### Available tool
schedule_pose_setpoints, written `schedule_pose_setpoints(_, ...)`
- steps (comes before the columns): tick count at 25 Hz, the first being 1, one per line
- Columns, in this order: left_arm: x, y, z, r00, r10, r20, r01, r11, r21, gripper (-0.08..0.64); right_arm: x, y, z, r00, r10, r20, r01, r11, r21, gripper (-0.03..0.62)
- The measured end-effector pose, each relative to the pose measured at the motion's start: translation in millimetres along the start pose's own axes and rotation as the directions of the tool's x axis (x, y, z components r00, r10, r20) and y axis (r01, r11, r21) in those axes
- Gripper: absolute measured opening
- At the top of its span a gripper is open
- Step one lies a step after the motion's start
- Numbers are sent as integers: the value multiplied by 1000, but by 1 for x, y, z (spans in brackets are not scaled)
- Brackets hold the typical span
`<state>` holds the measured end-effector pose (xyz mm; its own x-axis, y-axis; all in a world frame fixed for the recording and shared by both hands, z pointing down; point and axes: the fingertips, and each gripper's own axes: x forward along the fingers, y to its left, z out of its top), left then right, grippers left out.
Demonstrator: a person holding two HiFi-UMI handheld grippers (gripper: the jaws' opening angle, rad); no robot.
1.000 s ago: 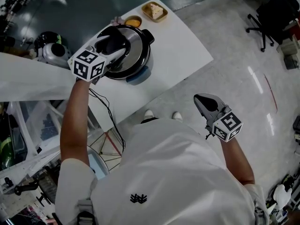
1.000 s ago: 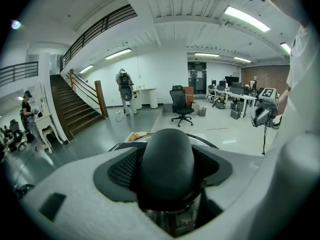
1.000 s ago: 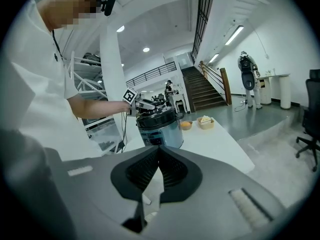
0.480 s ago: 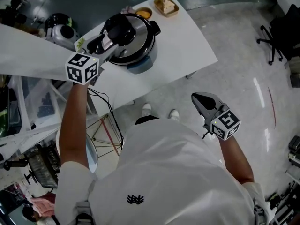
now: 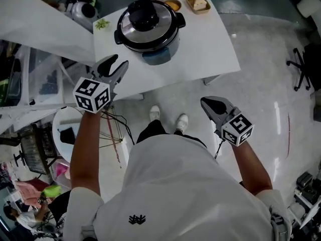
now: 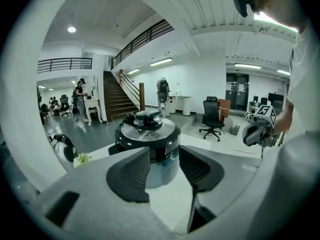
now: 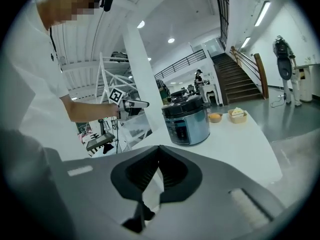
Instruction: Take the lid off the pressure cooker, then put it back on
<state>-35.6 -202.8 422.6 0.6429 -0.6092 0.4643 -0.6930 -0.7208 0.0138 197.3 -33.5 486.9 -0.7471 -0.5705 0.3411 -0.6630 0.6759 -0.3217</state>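
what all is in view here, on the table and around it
pressure cooker: one, silver-blue body, far part of the table
lid: one, silver with black knob, on the cooker
table: one, white, ahead of the person
bowl: one, orange contents, behind the cooker
tray: one, tan, food wedge inside, beside the bowl
green sprig: one, table's left corner
office chair: one, black, on the floor
left gripper: one, open and empty, jaws just been closing, by the table's near corner
right gripper: one, shut, empty, over the floor
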Motion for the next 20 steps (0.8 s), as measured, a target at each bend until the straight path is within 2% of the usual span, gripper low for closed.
schedule_pose_setpoints(3, -16, -28, -20, 1000, -2, 17, 3, 998, -56, 153, 11, 3, 4, 1000, 31, -6, -31, 999, -22, 14)
schedule_pose_setpoints(7, -33, -69, -43, 999, -39, 33, 43, 992, -120, 84, 24, 18, 13, 998, 59, -8, -60, 996, -60, 14)
schedule_pose_setpoints(12, -59, -130, -68, 993, -110, 38, 114, 983, -142, 8, 31, 53, 10, 994, 98, -41, -102, 989, -106, 14)
schedule_pose_setpoints(20, -127, -199, -97, 983, -175, 53, 181, 968, -174, 8, 24, 124, -7, 990, 123, -67, -132, 981, -143, 14)
